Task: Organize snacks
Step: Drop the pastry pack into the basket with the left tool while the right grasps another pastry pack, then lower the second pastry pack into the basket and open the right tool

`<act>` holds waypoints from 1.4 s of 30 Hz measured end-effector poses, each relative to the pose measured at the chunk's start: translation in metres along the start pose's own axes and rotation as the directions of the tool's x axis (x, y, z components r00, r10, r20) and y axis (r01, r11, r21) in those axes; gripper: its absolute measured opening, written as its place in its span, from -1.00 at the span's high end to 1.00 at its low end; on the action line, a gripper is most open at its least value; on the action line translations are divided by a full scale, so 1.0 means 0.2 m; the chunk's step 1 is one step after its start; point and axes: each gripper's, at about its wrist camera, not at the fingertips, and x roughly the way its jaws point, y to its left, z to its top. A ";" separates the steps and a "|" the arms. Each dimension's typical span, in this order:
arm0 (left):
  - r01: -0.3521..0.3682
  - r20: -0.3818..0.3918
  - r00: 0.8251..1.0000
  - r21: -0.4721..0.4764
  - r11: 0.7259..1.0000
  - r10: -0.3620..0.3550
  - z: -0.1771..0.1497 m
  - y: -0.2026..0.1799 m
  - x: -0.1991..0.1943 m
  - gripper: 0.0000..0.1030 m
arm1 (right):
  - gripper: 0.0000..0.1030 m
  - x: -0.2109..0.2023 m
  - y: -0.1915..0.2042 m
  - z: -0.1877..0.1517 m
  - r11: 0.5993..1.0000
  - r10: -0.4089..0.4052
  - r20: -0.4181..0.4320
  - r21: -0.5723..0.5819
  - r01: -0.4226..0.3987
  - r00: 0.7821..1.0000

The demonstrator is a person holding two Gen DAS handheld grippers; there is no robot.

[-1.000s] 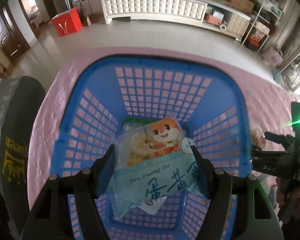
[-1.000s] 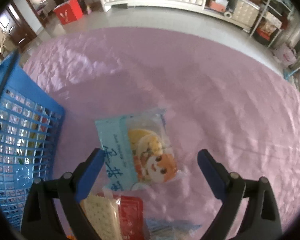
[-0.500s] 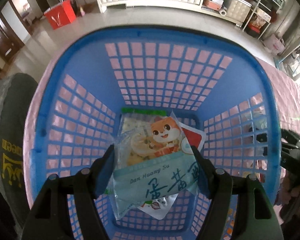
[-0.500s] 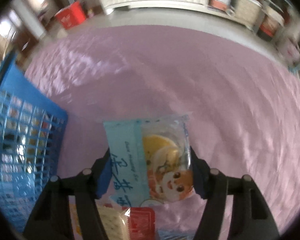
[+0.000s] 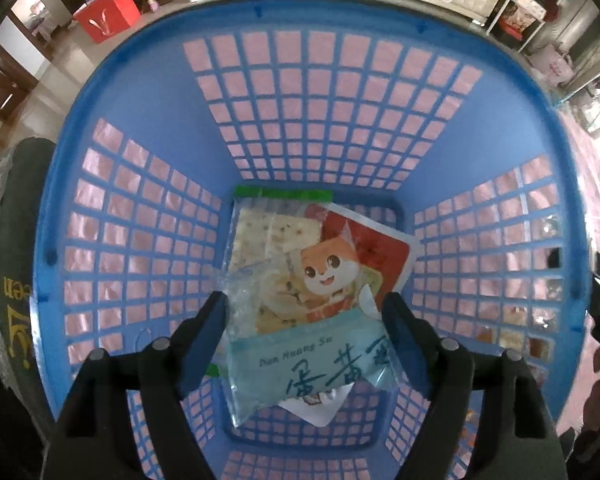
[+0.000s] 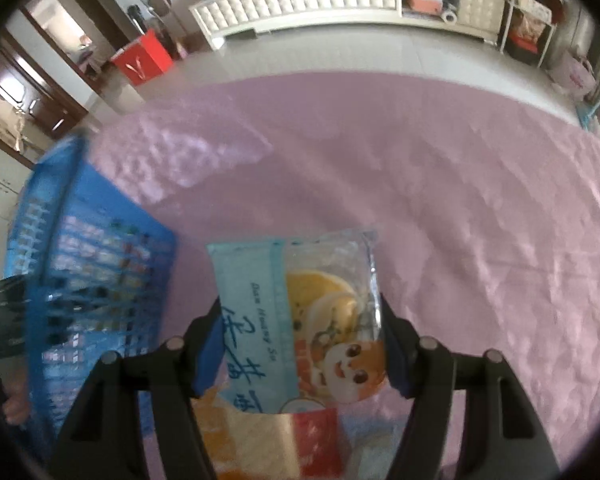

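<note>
Left wrist view: my left gripper [image 5: 306,330] hangs over the blue plastic basket [image 5: 112,92], its blue-padded fingers [image 5: 204,344] pressed in on both sides of a glossy, crinkled snack packet [image 5: 312,344] with a pale teal band, handwritten-style characters and a cartoon fox. The packet is clamped between the pads, held over the basket's inside, above its bottom. Through the lattice walls, a grid of square holes, the pink cloth shows. On the basket's bottom lie two more flat packs: a clear cracker pack [image 5: 268,232] with a green top edge, showing pale dimpled squares, and a red-and-white pouch [image 5: 384,256] with rounded corners, partly under the packet I hold. A dark rounded object with yellow lettering [image 5: 12,280] sits left of the basket.

Right wrist view: my right gripper [image 6: 304,344] has its blue pads closed in against a second snack packet of the same kind [image 6: 300,320], turned so the teal band runs down its left side and the fox sits at the near end. It is held off the wrinkled pink tablecloth [image 6: 460,200], to the right of the basket [image 6: 92,264], whose meshed wall is blurred. Below the fingers lie a wafer-patterned pack with a red end [image 6: 276,440], soft in focus. A tufted white cabinet [image 6: 300,0] and a red box [image 6: 142,58] stand on the floor beyond.
</note>
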 end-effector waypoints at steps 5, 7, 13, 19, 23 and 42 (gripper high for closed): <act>0.067 0.061 0.996 0.008 0.998 -0.068 -0.04 0.00 -0.15 -0.49 | -0.37 -0.20 0.09 0.00 0.999 0.017 0.060 -0.029 -0.015 0.998; 0.041 0.091 0.995 0.037 0.998 -0.044 -0.07 -0.01 -0.22 -0.49 | -0.37 -0.27 0.14 0.00 0.999 0.011 0.079 -0.041 -0.008 0.997; 0.073 0.172 0.982 0.047 0.996 -0.080 -0.14 0.07 -0.43 -0.49 | -0.37 -0.44 0.32 -0.01 0.997 0.013 0.131 -0.079 -0.003 0.991; 0.082 0.240 0.967 0.024 0.996 -0.085 -0.26 0.24 -0.62 -0.49 | -0.37 -0.50 0.53 0.02 0.993 0.015 0.159 -0.116 0.003 0.987; 0.078 0.265 0.961 0.003 0.997 -0.076 -0.30 0.37 -0.65 -0.49 | -0.37 -0.45 0.68 0.04 0.989 0.041 0.145 -0.148 -0.019 0.989; 0.129 0.249 0.963 -0.099 0.987 -0.101 -0.29 0.73 -0.48 -0.49 | -0.37 0.08 1.02 0.15 0.984 -0.012 -0.076 -0.178 -0.002 0.997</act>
